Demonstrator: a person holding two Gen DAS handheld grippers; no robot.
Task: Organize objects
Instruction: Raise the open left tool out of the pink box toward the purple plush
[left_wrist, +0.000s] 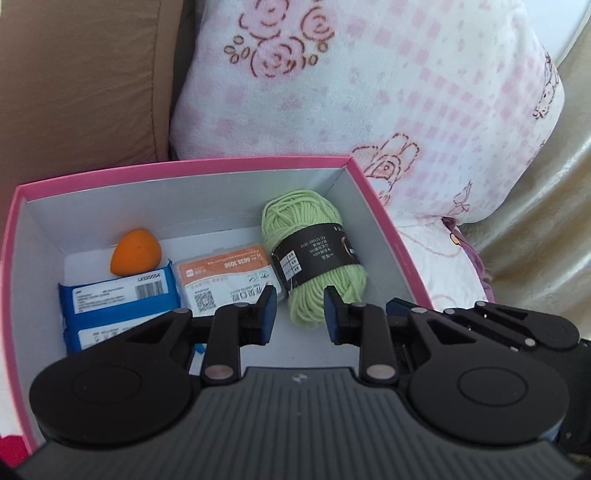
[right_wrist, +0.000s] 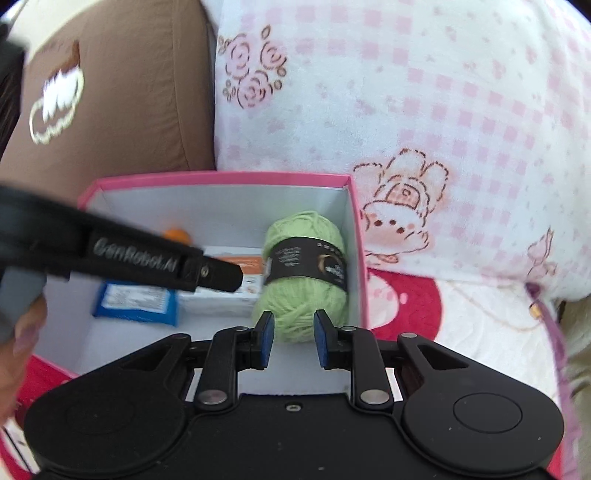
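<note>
A pink box (left_wrist: 184, 165) with a white inside lies on a sofa. Along its far side lie an orange egg-shaped thing (left_wrist: 136, 252), a blue packet (left_wrist: 118, 308), a white and orange pack (left_wrist: 221, 275) and a green yarn ball (left_wrist: 314, 251) with a black band. My left gripper (left_wrist: 299, 314) hangs over the box's near part, jaws narrow with nothing between them. My right gripper (right_wrist: 293, 339) hovers just short of the yarn ball (right_wrist: 306, 291), jaws narrow and empty. In the right wrist view the left gripper's body (right_wrist: 147, 258) crosses over the box (right_wrist: 221, 178).
A pink and white plush pillow (left_wrist: 369, 92) leans behind and to the right of the box. A brown cushion (left_wrist: 74, 74) stands at the back left. A red and white cloth (right_wrist: 413, 306) lies under the box. A hand (right_wrist: 22, 332) shows at the left edge.
</note>
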